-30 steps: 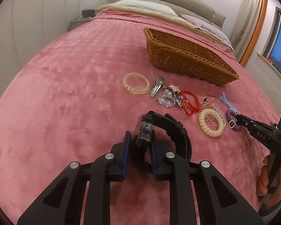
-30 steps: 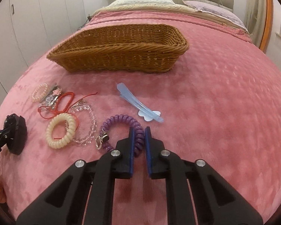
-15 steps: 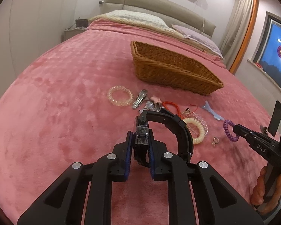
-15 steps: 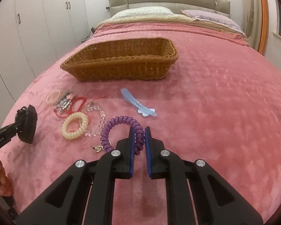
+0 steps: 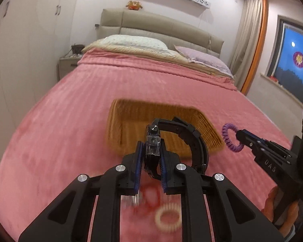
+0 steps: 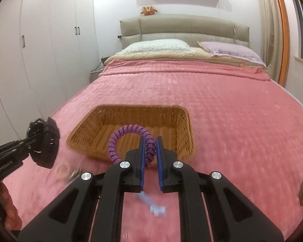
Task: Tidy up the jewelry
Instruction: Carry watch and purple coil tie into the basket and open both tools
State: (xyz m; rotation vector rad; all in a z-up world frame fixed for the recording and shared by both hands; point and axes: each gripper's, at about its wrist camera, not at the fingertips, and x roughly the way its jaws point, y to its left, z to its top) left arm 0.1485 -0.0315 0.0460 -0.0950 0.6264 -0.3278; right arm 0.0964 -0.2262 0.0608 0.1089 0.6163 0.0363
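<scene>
My left gripper is shut on a black wristwatch, whose strap curls off to the right. It hangs in the air just in front of the brown wicker basket on the pink blanket. My right gripper is shut on a purple spiral hair tie, also held up before the basket. From each wrist the other gripper shows: the right gripper with the purple hair tie, and the left gripper with the watch. The basket looks empty.
Blurred on the blanket below lie a cream spiral hair tie, a red cord, a blue hair clip and a clear bead bracelet. Pillows and a headboard stand far behind; wardrobes line the left wall.
Both grippers have risen off the blanket with their items and moved forward toward the basket. The loose jewelry now lies below and behind the fingertips.
</scene>
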